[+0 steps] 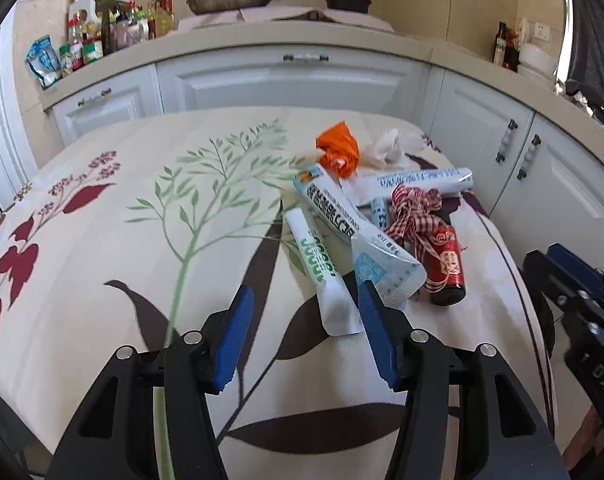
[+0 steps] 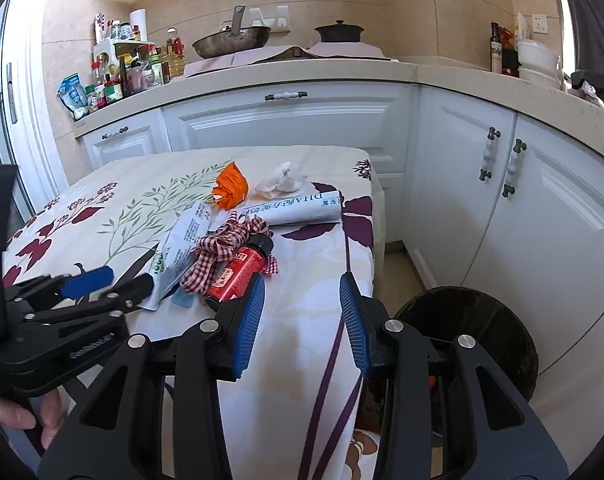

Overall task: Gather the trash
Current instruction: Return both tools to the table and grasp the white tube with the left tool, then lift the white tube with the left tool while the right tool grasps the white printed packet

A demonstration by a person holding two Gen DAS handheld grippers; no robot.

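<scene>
Cream floral-cloth tabletop [image 1: 101,248]; bearing white printed tubes [image 1: 326,276], red-labelled dark bottle [image 1: 446,264], orange wrapper [image 1: 338,148], crumpled white tissue [image 1: 390,148].

right gripper [image 2: 302,320] jaws apart | red bottle [image 2: 237,272] near | bin [image 2: 482,320] right

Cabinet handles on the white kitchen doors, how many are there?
4. One horizontal handle on the far left door, one horizontal handle on the middle door, and two upright handles side by side on the right. Others may be hidden.
</scene>
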